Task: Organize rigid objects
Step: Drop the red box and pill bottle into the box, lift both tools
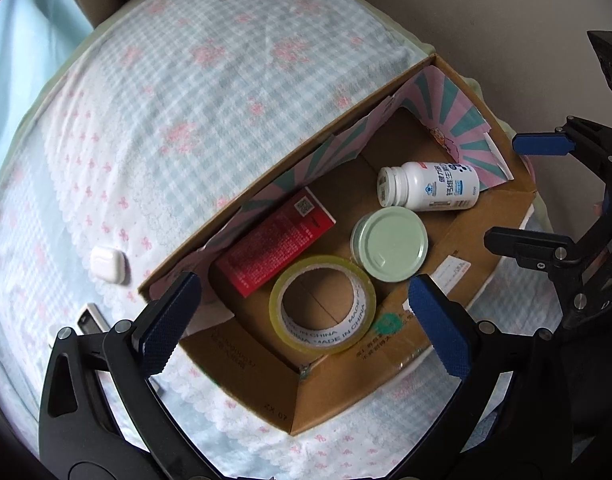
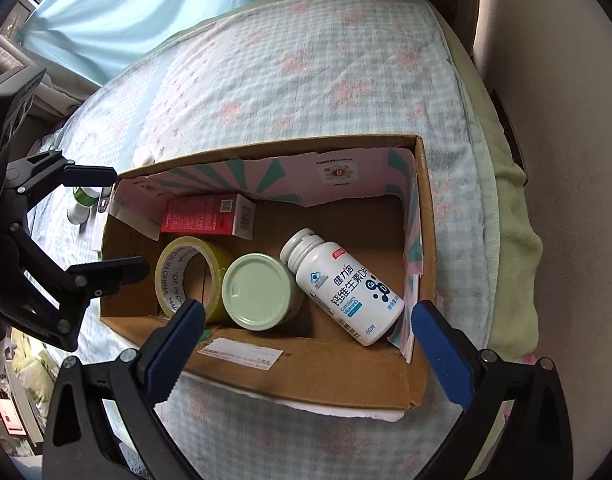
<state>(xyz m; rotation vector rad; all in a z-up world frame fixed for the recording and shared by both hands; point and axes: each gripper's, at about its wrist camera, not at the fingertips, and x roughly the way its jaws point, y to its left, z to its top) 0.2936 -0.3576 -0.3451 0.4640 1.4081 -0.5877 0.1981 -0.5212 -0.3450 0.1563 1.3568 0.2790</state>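
Note:
An open cardboard box (image 1: 389,364) (image 2: 306,372) lies on the bed. Inside are a red carton (image 1: 274,248) (image 2: 202,220), a roll of clear tape (image 1: 321,304) (image 2: 194,272), a jar with a pale green lid (image 1: 389,244) (image 2: 258,292) and a white pill bottle on its side (image 1: 429,186) (image 2: 345,288). My left gripper (image 1: 306,328) is open and empty over the box's near left corner. My right gripper (image 2: 306,340) is open and empty over the box's near wall; it also shows at the right of the left wrist view (image 1: 529,192).
A white earbud case (image 1: 109,265) and a small flat device (image 1: 90,320) lie on the checked bedspread left of the box. Small green and white bottles (image 2: 84,202) lie beyond the box's left end. A curtain and wall border the bed.

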